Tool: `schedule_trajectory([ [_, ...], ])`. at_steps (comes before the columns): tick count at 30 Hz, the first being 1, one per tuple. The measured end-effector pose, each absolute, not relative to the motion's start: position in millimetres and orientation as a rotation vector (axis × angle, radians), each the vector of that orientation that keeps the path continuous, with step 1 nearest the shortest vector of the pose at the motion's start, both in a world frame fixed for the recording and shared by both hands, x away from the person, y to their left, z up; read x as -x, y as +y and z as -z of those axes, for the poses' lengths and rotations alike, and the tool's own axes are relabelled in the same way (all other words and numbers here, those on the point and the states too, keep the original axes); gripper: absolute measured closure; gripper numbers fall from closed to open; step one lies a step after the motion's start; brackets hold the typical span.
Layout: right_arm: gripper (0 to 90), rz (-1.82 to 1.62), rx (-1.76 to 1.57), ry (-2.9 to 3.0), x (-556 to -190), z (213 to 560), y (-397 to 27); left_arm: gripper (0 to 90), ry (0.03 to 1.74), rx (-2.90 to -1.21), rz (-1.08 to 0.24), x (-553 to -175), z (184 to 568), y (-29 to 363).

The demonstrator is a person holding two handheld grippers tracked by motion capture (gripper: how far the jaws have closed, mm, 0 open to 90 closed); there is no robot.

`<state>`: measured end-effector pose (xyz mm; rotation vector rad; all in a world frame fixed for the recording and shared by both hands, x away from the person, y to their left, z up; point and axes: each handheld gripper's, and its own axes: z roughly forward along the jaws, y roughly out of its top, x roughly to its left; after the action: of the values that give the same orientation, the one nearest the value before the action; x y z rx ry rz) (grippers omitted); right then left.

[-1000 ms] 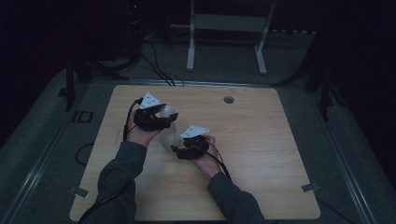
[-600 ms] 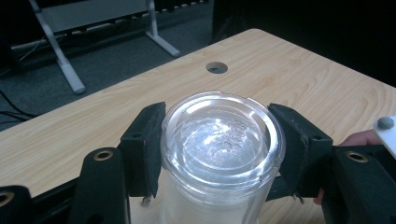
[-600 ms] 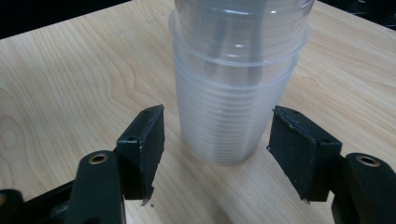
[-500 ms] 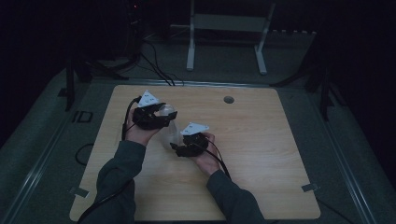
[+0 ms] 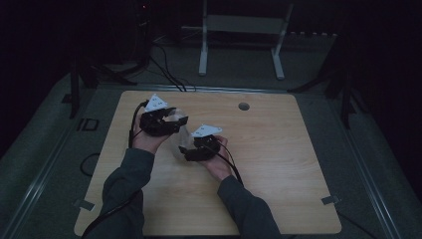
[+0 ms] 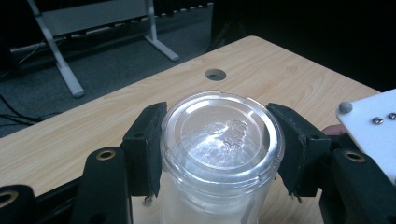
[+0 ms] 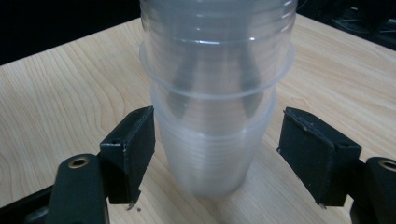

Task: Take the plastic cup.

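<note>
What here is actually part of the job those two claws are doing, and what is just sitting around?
Part of the job:
- stack of clear plastic cups, standing on the table
- left claw, clamped on the stack near its top
- right claw, jaws just opening, either side of the lower cup, not pressing

Just there:
- wooden table
- cable hole
- metal stand behind

— What's my work resting on?
— A light wooden table [image 5: 278,164] with a round hole [image 5: 243,106] near its far edge, at about twelve o'clock.
— And standing on it?
— A stack of clear plastic cups [image 7: 219,140], upright on the wood, at ten o'clock from the table's middle.
</note>
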<state>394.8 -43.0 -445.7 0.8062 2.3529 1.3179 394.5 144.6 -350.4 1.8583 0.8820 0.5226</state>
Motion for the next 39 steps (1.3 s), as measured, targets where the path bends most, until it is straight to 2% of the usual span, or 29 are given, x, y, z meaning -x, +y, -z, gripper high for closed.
schedule_trajectory([
  [39,27.5,-1.282,-0.766,2.365,-397.4,442.8,-34.7,41.6,0.857,-1.818,-0.540,-388.0,313.3,150.4],
])
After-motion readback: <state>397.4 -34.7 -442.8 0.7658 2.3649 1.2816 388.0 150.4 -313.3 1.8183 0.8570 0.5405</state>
